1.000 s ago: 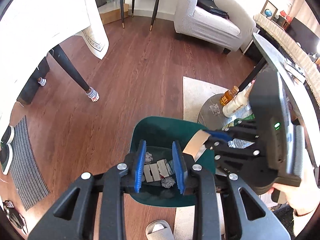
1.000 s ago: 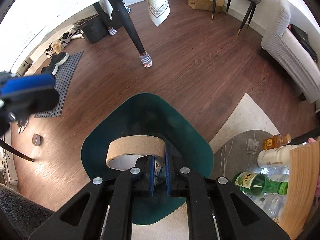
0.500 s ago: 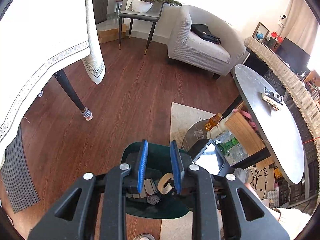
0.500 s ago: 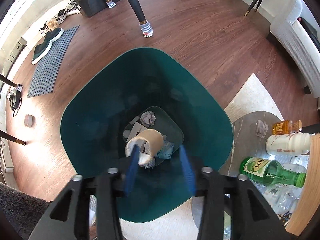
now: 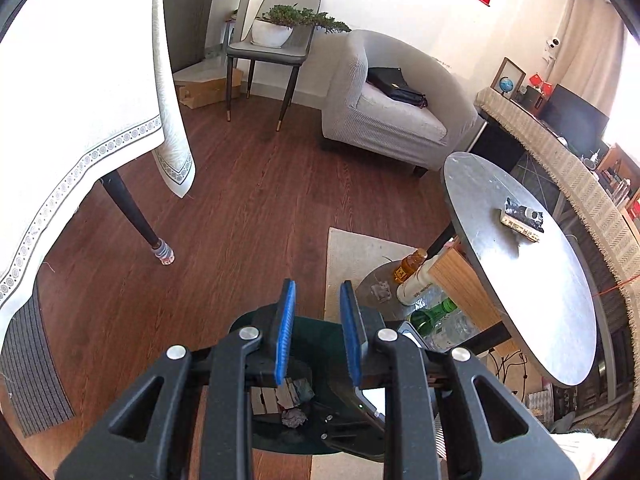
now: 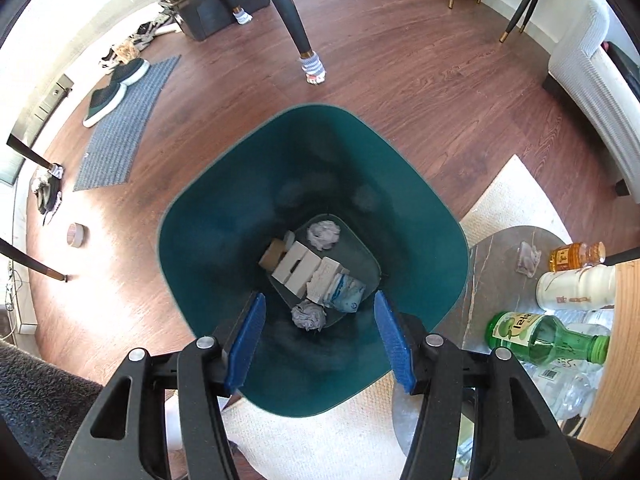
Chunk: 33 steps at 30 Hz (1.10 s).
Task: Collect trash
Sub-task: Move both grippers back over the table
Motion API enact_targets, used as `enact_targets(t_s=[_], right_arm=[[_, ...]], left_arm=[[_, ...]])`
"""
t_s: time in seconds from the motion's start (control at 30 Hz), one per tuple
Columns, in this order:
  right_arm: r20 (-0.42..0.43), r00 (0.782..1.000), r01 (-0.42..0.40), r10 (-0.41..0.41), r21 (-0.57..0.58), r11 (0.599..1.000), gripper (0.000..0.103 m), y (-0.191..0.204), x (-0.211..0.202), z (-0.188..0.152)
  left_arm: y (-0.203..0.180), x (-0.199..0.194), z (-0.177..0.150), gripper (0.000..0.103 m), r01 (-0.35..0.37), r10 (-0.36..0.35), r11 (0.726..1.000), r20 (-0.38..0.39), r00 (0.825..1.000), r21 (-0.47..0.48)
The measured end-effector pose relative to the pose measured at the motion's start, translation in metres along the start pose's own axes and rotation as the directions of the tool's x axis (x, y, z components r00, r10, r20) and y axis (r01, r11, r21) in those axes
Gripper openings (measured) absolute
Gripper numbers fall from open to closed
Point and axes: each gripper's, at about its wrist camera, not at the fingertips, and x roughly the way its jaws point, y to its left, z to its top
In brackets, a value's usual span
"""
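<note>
A dark green trash bin (image 6: 224, 216) stands on the wood floor, seen from above in the right wrist view. At its bottom lie a cardboard tape roll (image 6: 273, 253), white boxes (image 6: 298, 268), crumpled paper balls (image 6: 323, 234) and a plastic wrapper (image 6: 347, 295). My right gripper (image 6: 318, 344) is open and empty directly over the bin mouth. My left gripper (image 5: 317, 332) is open and empty, higher up, with the bin (image 5: 256, 320) partly hidden behind its fingers. A crumpled tissue (image 6: 529, 258) lies on the low grey shelf beside the bin.
Beside the bin a low shelf (image 6: 496, 248) carries an orange bottle (image 6: 576, 255), a white bottle (image 6: 576, 286) and a green bottle (image 6: 548, 338). A round grey table (image 5: 520, 264) holds a small box (image 5: 522, 220). A tape roll (image 6: 75, 235) lies on the floor at left. An armchair (image 5: 384, 116) stands behind.
My right gripper opened over the bin and the cardboard roll dropped in, coming to rest at the bottom. My left gripper rose and tilted up toward the room.
</note>
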Motion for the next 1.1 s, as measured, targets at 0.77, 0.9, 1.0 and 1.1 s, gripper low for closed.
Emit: enact_targets(t_s=[0.77,0.9,1.0,1.1], right_arm=[[0.35,0.937,0.02,-0.014,-0.013,1.0,0.058,-0.009,-0.188,-0.02],[0.393,0.918,0.043,-0.056,0.042,0.998,0.059,-0.034,-0.213,-0.034],[0.412,0.906,0.063,-0.094,0.088,0.994,0.06,-0.057,-0.227,-0.048],[0.425,0.895,0.085,-0.136,0.138,0.987,0.061,-0.079,-0.238,-0.064]], left_arm=[[-0.039,-0.018,0.03,0.024,-0.024,0.02,0.999,0.099,0.995,0.041],[-0.053,-0.015,0.034,0.024,-0.012,0.006,0.999,0.101,0.995,0.053],[-0.072,-0.01,0.036,0.025,0.002,-0.009,0.997,0.099,0.995,0.073],[-0.092,-0.004,0.037,0.03,0.028,-0.036,0.996,0.097,0.995,0.089]])
